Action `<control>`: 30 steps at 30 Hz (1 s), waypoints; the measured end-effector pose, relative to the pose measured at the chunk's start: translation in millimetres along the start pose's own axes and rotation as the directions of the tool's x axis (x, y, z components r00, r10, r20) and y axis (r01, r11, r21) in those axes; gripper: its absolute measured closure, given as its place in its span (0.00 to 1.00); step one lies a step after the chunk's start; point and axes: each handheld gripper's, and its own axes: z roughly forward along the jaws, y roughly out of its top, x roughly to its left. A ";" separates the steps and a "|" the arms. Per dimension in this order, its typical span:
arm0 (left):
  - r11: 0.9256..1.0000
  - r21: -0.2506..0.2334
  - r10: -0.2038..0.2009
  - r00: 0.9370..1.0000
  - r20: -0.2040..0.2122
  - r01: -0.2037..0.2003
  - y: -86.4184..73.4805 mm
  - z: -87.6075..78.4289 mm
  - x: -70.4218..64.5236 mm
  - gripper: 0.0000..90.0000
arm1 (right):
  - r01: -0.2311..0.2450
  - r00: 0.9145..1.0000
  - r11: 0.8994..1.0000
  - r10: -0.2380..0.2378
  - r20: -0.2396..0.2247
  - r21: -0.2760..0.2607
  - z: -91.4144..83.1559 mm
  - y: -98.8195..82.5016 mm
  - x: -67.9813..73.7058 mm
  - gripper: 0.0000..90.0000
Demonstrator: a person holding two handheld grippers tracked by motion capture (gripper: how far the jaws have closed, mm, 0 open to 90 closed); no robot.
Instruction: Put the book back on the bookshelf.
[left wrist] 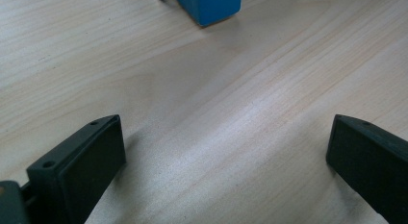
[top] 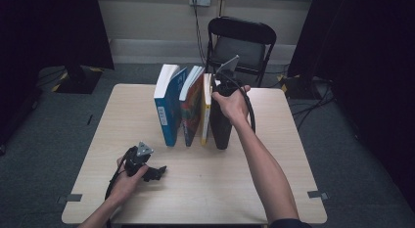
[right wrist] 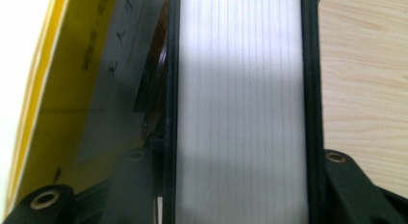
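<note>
My right gripper (top: 222,88) clamps the black-covered book (top: 220,125) from above, a jaw on either cover, its white page edges (right wrist: 240,108) between them (a yellow book (right wrist: 72,89) leans just beside). It stands upright at the right end of a book row mid-table (top: 274,174). My left gripper (top: 157,172) rests near the front edge, jaws spread wide over bare wood, the blue book (left wrist: 209,5) ahead.

Pale wooden table (top: 205,189) on grey carpet. Standing upright on it in a row near the far middle: blue book (top: 169,108), orange-covered book (top: 192,110), thin yellow book (top: 206,110), black book (top: 220,125). Resting near the front left corner: left gripper (top: 157,172).
</note>
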 end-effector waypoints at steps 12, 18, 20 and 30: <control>1.000 0.000 -0.001 1.000 0.000 0.001 -0.1 0.0 -0.1 0.00 | -0.038 0.999 0.999 0.038 0.020 -0.016 4.7 9.9 3.7 0.59; 1.000 0.000 -0.001 1.000 0.000 0.001 -0.1 0.0 -0.1 0.00 | -0.053 0.998 0.998 0.054 0.024 -0.036 4.7 15.1 4.6 0.59; 1.000 -0.001 -0.001 1.000 0.000 0.001 -0.1 0.0 -0.1 0.00 | -0.052 0.998 0.998 0.054 0.027 -0.040 4.2 16.3 5.1 0.59; 1.000 0.000 -0.001 1.000 0.000 0.001 -0.1 -0.1 -0.1 0.00 | -0.048 0.998 0.997 0.051 0.041 -0.064 11.4 15.4 11.5 0.59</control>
